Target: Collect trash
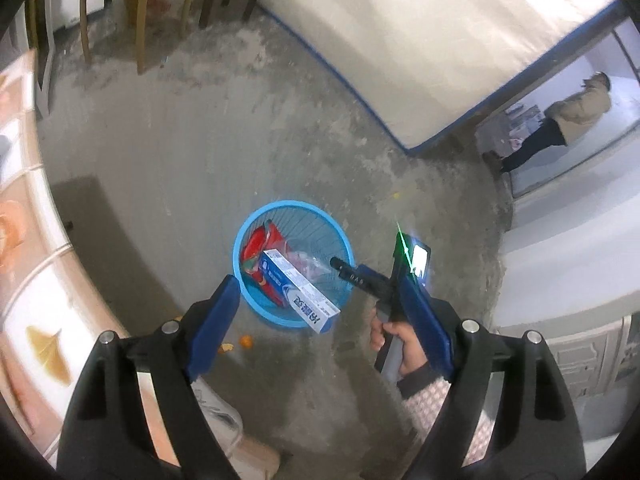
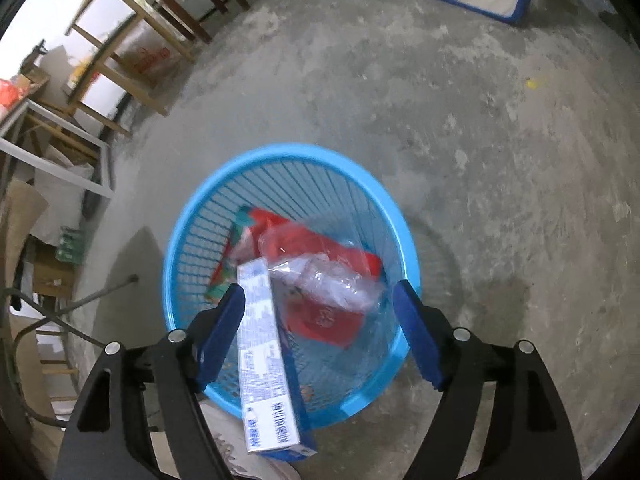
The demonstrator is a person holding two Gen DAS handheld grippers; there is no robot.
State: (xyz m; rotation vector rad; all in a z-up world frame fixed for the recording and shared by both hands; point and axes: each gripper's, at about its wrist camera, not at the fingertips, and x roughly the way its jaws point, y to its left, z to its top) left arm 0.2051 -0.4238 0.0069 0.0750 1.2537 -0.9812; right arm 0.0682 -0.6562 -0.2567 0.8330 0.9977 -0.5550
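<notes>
Clear wrapper [image 2: 332,280] blurred, basket [image 2: 280,156] bottom hidden under trash

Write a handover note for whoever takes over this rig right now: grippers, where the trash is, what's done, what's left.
Left gripper: open, empty, above the blue basket.
Right gripper: open over the basket, nothing clamped.
Done: long white-and-blue box leans in the basket, one end past the rim; red packets and clear plastic wrap lie inside.
Left: orange peel scraps on the floor beside the basket.
</notes>
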